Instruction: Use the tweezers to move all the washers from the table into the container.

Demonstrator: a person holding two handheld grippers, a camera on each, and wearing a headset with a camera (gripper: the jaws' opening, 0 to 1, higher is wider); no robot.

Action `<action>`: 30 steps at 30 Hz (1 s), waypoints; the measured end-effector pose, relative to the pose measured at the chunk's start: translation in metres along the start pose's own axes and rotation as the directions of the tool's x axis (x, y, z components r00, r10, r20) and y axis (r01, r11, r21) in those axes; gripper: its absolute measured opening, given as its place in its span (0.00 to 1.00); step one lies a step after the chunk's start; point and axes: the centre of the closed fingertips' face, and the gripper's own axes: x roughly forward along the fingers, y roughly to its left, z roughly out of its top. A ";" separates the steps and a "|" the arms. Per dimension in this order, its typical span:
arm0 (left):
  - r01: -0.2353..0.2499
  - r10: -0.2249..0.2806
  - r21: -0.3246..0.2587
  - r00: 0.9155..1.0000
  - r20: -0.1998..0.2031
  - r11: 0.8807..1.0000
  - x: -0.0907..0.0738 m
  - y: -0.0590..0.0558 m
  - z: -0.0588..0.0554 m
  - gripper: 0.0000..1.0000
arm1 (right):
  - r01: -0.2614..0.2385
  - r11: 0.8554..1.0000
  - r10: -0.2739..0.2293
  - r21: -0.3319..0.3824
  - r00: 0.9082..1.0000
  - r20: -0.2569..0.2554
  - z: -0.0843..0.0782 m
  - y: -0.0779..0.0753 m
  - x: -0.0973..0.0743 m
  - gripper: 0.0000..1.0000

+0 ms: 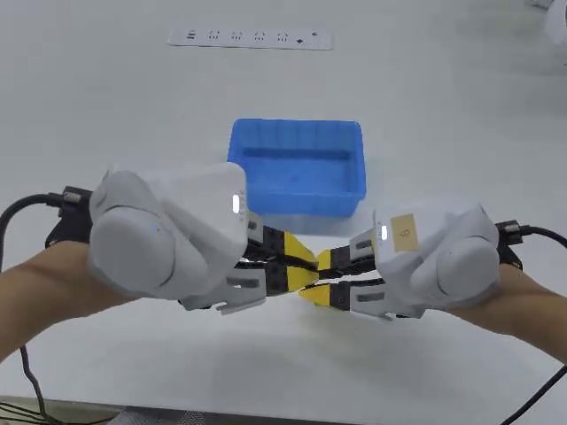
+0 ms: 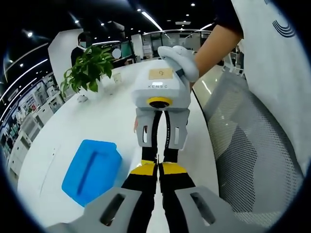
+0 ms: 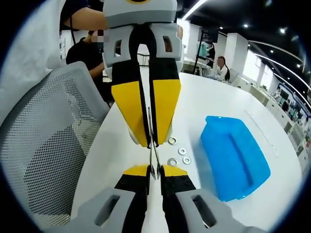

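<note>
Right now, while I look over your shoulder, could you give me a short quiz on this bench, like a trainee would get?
1. True or false: the blue container already holds some washers.
2. What do the left gripper and the right gripper both clamp? A) a washer B) the tweezers C) a cable
3. Fill in: in the right gripper view, ____ washers can be counted on the table.

Key: 1 false, it looks empty; 2 B; 3 four.
</note>
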 end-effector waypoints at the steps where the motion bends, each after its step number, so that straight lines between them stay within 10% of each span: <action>1: -0.009 0.009 -0.010 1.000 0.004 1.000 -0.003 0.000 0.001 0.06 | 0.010 1.000 -0.010 -0.009 1.000 0.000 0.002 -0.001 0.000 0.09; 11: -0.079 0.080 -0.021 0.996 0.025 0.997 -0.016 0.009 0.000 0.06 | 0.078 0.995 -0.079 -0.062 0.997 -0.018 0.012 -0.011 0.000 0.10; 30: -0.057 0.058 -0.098 0.998 0.006 0.994 -0.002 0.027 -0.015 0.06 | 0.098 0.995 -0.098 0.006 0.994 -0.041 -0.001 -0.025 0.006 0.12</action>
